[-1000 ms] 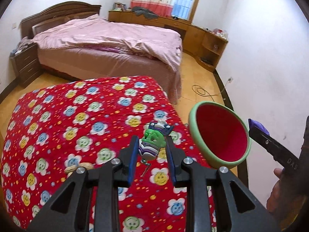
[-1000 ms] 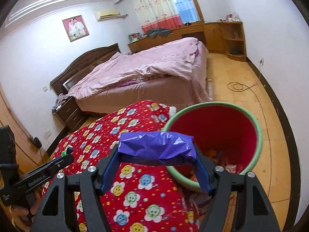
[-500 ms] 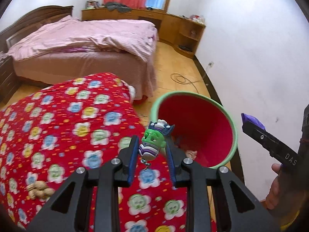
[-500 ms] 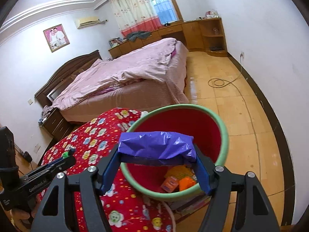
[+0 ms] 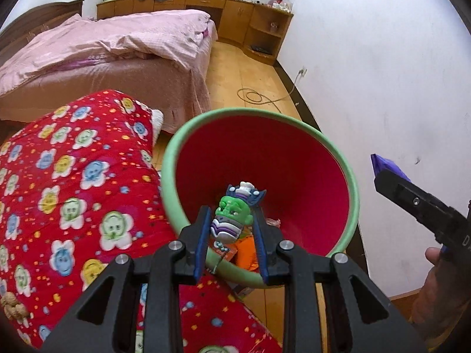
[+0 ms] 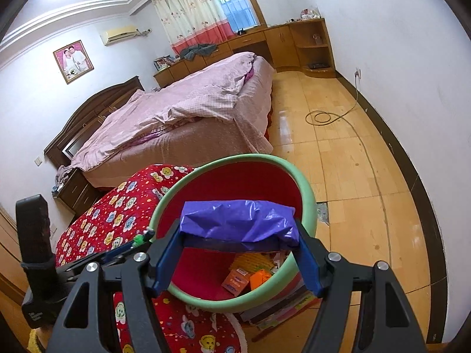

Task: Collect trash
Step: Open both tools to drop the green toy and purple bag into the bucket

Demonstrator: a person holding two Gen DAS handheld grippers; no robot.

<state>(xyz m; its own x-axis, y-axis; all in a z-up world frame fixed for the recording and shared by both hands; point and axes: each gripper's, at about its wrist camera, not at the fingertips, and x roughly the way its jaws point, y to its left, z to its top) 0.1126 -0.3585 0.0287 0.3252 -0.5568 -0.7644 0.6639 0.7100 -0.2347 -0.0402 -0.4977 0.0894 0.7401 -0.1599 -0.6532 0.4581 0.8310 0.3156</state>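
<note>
My left gripper [image 5: 231,226] is shut on a small green-faced figurine [image 5: 232,220] and holds it above the near rim of a red bin with a green rim [image 5: 350,176]. My right gripper [image 6: 238,244] is shut on a purple plastic packet [image 6: 238,220] above the same bin [image 6: 309,197]. The bin holds orange packets [image 6: 259,276] and other scraps at its bottom. The right gripper also shows at the right edge of the left wrist view [image 5: 418,203]. The left gripper shows at the lower left of the right wrist view [image 6: 88,261].
A table with a red flowered quilt [image 5: 73,191] stands left of the bin. A walnut-like lump [image 5: 13,309] lies on it. A bed with pink covers [image 6: 182,117] is behind. A cable [image 6: 323,116] lies coiled on the wooden floor. A white wall [image 5: 382,73] is on the right.
Both grippers have moved from over the quilt towards the bin and now hang over its opening. Each keeps its hold on its object.
</note>
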